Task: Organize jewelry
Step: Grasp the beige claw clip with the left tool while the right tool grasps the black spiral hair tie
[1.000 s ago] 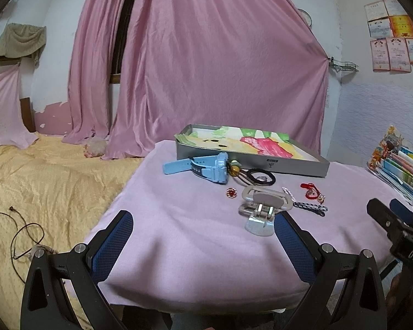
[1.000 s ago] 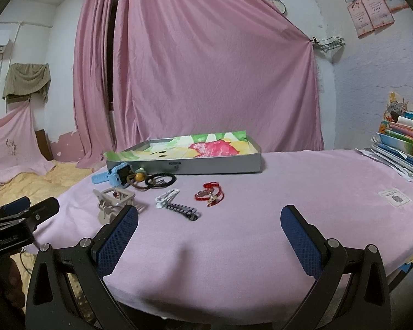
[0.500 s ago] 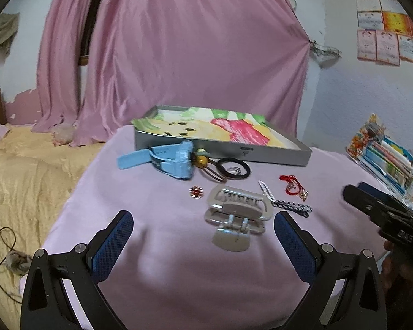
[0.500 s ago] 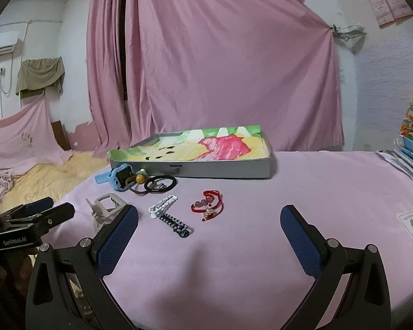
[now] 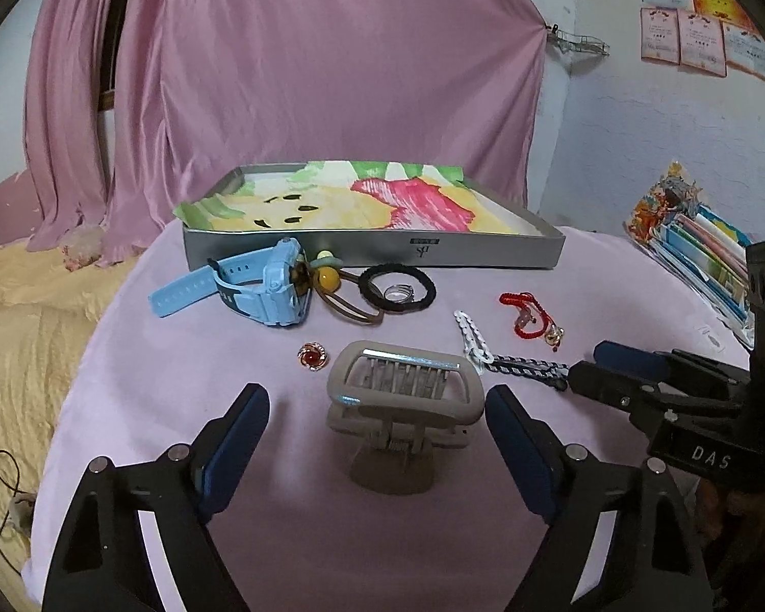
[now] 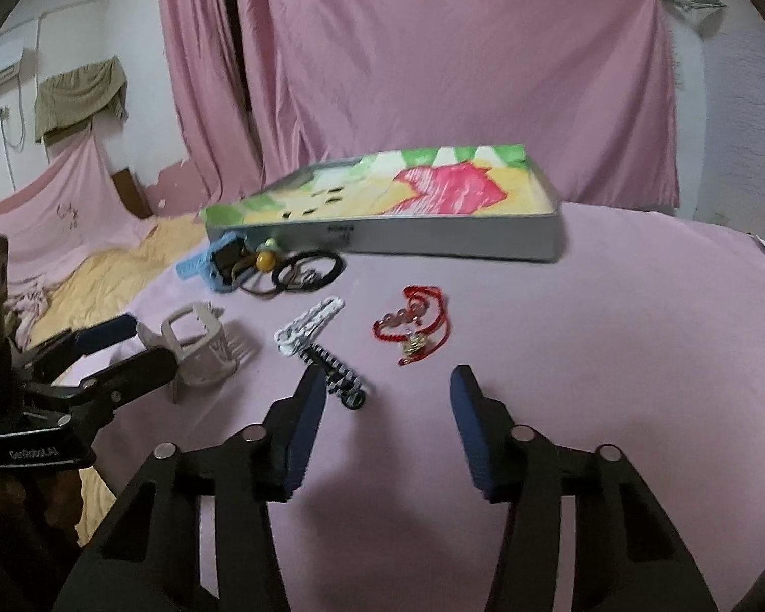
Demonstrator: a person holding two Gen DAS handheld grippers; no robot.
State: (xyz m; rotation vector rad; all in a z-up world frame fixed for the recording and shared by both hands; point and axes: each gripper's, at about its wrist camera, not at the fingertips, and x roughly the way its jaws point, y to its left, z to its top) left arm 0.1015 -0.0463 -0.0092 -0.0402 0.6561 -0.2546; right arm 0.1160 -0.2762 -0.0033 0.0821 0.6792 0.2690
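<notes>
A beige hair claw clip (image 5: 405, 398) stands on the pink cloth, between the fingers of my left gripper (image 5: 377, 418). Its jaws are closing, and the pads are clear of the clip. My right gripper (image 6: 387, 408) is closing too, over bare cloth just short of a red cord bracelet (image 6: 413, 326). Its left finger (image 6: 306, 408) is beside a striped hair clip (image 6: 336, 377). A white clip (image 6: 308, 326) lies behind that. Further back are a blue watch (image 5: 260, 290), a black hair tie (image 5: 398, 288), a red-stone ring (image 5: 312, 357) and a grey tin tray (image 5: 372, 252) lined with coloured paper.
The table's rounded edge drops to a yellow bedspread (image 5: 20, 316) on the left. A pile of books and papers (image 5: 698, 250) sits at the right edge. Pink curtains (image 5: 306, 76) hang behind the tray. Each gripper shows in the other's view: right gripper (image 5: 586, 364), left gripper (image 6: 148, 344).
Both grippers have moved forward over the table and their jaws have narrowed, the right one more. The claw clip now sits between the left fingers. No item has shifted.
</notes>
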